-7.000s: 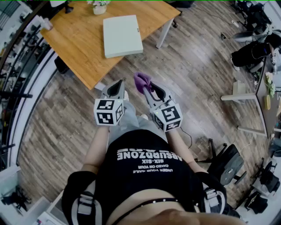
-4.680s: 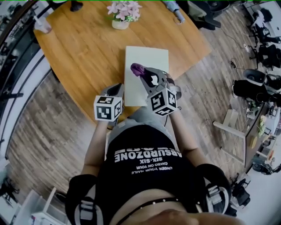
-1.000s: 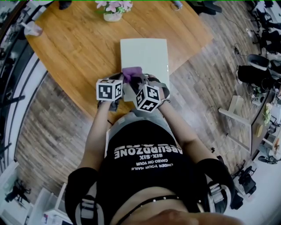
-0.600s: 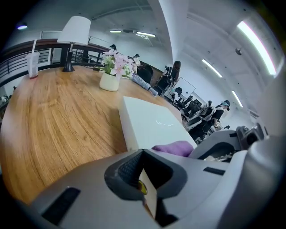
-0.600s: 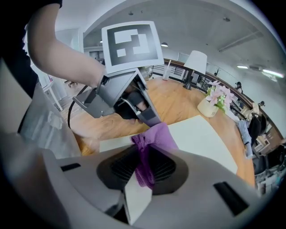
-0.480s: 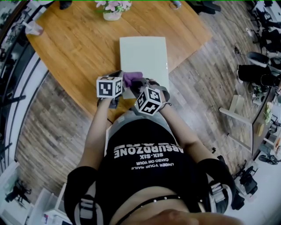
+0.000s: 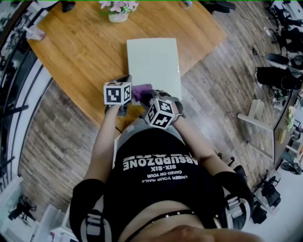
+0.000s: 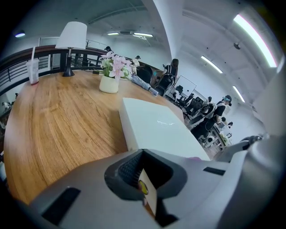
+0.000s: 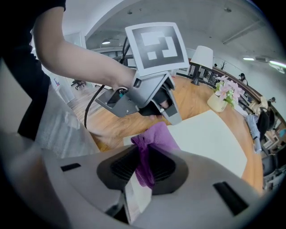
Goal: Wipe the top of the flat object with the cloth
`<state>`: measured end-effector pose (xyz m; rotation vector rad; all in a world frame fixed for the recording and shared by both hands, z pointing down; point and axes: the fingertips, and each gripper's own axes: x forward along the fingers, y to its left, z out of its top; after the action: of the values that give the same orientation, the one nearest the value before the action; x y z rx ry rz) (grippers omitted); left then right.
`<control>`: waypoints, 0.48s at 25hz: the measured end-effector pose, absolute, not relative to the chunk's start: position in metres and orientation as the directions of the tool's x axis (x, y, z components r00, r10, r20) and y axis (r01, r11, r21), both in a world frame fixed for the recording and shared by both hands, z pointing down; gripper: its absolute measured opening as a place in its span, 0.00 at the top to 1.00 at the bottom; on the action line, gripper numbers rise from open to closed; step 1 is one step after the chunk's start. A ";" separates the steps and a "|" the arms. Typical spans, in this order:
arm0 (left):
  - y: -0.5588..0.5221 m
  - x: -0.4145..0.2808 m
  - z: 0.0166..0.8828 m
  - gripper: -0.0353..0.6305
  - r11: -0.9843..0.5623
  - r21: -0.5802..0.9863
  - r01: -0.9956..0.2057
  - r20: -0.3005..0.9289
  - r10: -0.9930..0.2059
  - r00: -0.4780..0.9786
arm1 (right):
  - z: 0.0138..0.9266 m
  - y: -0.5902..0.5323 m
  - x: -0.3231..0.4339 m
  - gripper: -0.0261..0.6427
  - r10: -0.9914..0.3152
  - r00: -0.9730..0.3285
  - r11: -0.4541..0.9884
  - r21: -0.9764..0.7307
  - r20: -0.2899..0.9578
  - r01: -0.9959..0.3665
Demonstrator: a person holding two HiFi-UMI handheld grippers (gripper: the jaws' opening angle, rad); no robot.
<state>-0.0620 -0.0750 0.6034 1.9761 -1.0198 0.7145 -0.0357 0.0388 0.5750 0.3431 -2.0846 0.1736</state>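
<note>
The flat white box (image 7: 156,56) lies on the wooden table (image 7: 80,52); it also shows in the left gripper view (image 8: 156,127) and the right gripper view (image 9: 210,138). My right gripper (image 7: 147,97) (image 9: 143,174) is shut on the purple cloth (image 7: 142,90) (image 9: 154,136), which rests on the box's near end. My left gripper (image 7: 126,78) (image 8: 143,179) is shut with nothing in it. Its tip (image 9: 172,117) sits at the box's near left corner, right beside the cloth.
A white pot of pink flowers (image 7: 118,12) (image 8: 111,76) stands beyond the box. A white lamp (image 8: 71,44) and a cup with a straw (image 8: 33,71) are at the table's far left. The table's front edge runs just under my grippers.
After the walk to the table, my right gripper has drawn the cloth back along the box top toward its near edge. The left gripper has stayed at the near left corner.
</note>
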 end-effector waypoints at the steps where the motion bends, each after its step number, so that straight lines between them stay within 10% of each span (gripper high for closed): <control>1: -0.075 -0.062 0.603 0.94 -0.371 0.382 -0.847 0.753 -0.407 0.518 | 0.575 0.042 -0.036 0.83 -0.169 -0.480 0.951 0.014 0.861 -0.308; 12: -0.073 -0.060 0.604 0.94 -0.372 0.366 -0.853 0.756 -0.415 0.506 | 0.574 0.064 -0.030 0.83 -0.143 -0.486 0.958 -0.002 0.862 -0.285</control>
<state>-0.0596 -0.0727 0.6038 1.9822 -1.0385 0.7254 -0.0304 0.0637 0.5739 0.3028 -2.0846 0.1759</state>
